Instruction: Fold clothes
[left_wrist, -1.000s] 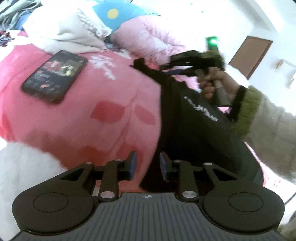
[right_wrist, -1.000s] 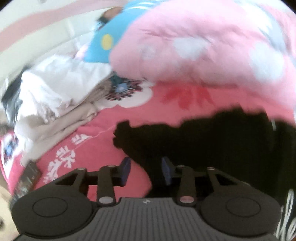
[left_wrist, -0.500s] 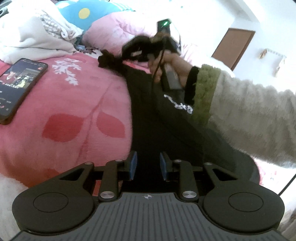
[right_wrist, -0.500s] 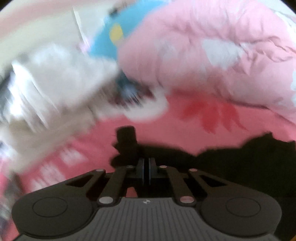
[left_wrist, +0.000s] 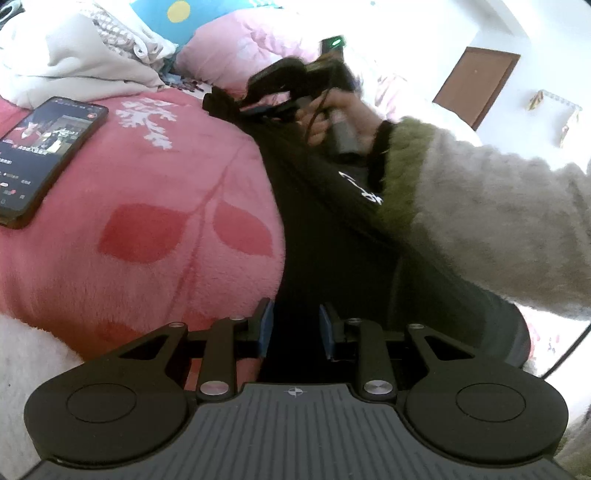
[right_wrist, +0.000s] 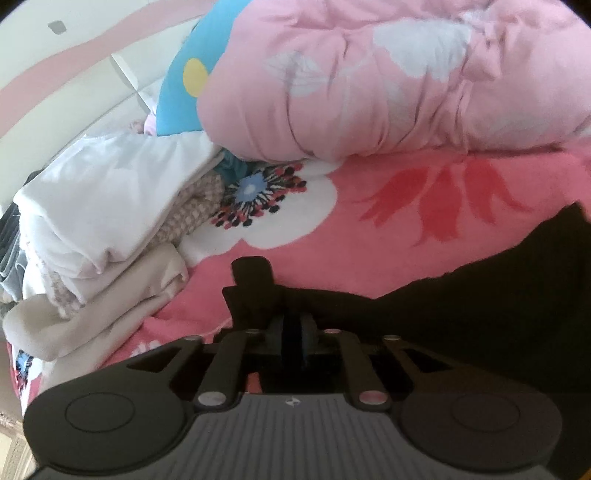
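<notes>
- Bedroom scene: pink floral blanket (left_wrist: 155, 206) is spread over the bed and used as the work surface.
- Left gripper (left_wrist: 295, 328): blue-padded fingers are held apart, with the black garment (left_wrist: 332, 266) lying in the gap and under them; no clamping is seen.
- Right gripper (right_wrist: 291, 341): fingers are pressed together on a fold of the black garment (right_wrist: 461, 332); a small black tab of fabric is seen sticking up just past the tips.
- In the left wrist view, the right gripper (left_wrist: 236, 110) is seen at the garment's far end, pinching a bunched corner, gripped by a hand (left_wrist: 340, 118) in a grey fuzzy sleeve (left_wrist: 491, 221) with a green cuff.
- Black garment is stretched along the blanket between the two grippers; white lettering is visible on it beside the cuff, unreadable.
- Phone (left_wrist: 44, 155), screen lit, is lying on the blanket well left of the garment.
- Pile of white and beige clothes (right_wrist: 99, 229) is stacked beyond the garment to the left.
- Pink duvet (right_wrist: 388, 81) is bunched beyond the garment, with a blue pillow (right_wrist: 184, 85) touching its left side.
- Brown door (left_wrist: 476, 85) is visible on the wall far right of the garment.
</notes>
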